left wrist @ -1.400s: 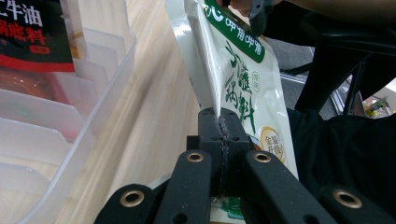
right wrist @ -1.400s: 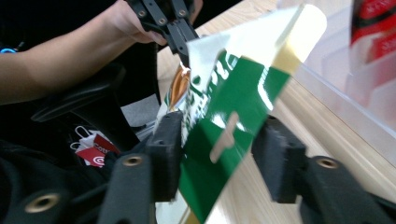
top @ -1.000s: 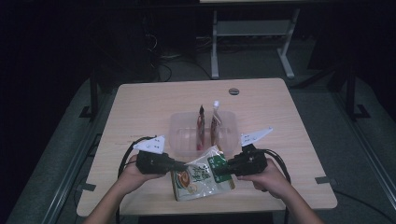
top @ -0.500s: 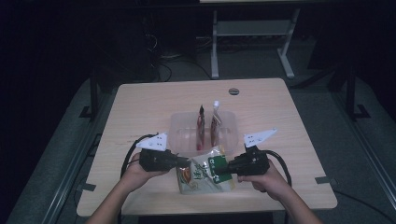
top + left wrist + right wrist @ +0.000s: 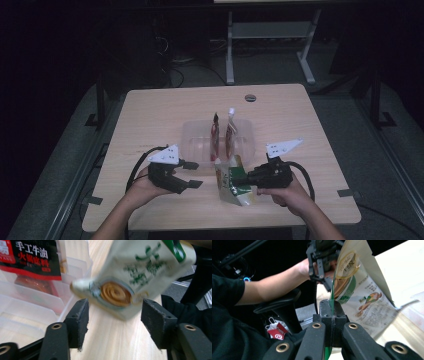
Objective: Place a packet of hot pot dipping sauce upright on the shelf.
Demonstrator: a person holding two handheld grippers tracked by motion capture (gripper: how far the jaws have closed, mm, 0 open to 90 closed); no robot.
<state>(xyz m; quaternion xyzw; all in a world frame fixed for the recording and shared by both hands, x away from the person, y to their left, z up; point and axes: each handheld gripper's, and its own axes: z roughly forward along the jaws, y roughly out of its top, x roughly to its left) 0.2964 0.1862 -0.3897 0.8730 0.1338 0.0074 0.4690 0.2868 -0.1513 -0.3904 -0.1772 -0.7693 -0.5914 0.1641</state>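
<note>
A green and white snack bag (image 5: 230, 184) stands tilted on the table's front, just before the clear plastic bin (image 5: 192, 132). My right gripper (image 5: 243, 178) is shut on the bag's right edge; in the right gripper view its jaws (image 5: 331, 312) pinch the bag (image 5: 362, 295). My left gripper (image 5: 194, 174) sits to the left of the bag and apart from it. Its jaws have just been opening. In the left gripper view the left gripper (image 5: 117, 321) is open, and the blurred bag (image 5: 130, 277) hangs beyond the pads (image 5: 80, 320), untouched.
Two red pouches (image 5: 215, 134) (image 5: 230, 131) stand upright in the bin's slots, one also close by as a red and black pouch (image 5: 32, 257). The wooden table (image 5: 150, 110) has a small round grommet (image 5: 250, 97) at its far edge. A metal stand (image 5: 270, 50) is behind.
The left gripper has let go of the bag, opened and drawn back to the left. The bag, flat between both grippers before, now stands more upright in the right gripper alone.
</note>
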